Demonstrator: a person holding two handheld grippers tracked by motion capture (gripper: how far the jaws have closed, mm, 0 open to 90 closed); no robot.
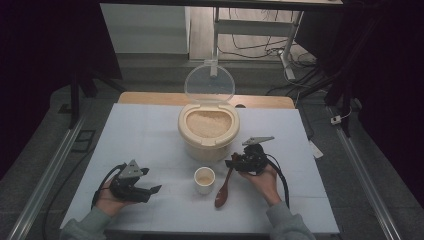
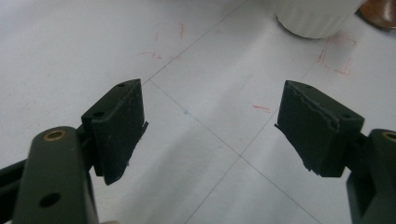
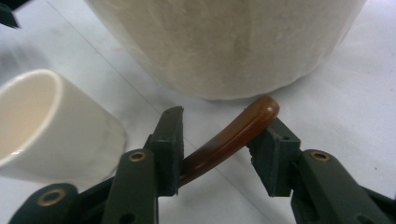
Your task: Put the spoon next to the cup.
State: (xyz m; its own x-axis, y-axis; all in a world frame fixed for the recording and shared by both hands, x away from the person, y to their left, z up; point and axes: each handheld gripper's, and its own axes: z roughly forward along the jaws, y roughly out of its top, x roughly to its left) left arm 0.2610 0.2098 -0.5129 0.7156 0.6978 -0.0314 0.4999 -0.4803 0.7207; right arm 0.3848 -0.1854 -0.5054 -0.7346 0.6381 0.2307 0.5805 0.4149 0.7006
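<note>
White tabletop with a big rice container [image 1: 208,131], lid flipped up, and everything else sits in front of it: small cup [image 1: 204,179] dead ahead, brown spoon [image 1: 224,187] just right of the cup. Looks like the spoon-setting-down step, since the right gripper [image 3: 219,140] has its jaws parted about halfway, with the spoon's handle loose between them. Left gripper [image 2: 210,126] sits wide open and empty off to the cup's left, so next I'd guess the right hand just backs off.
</note>
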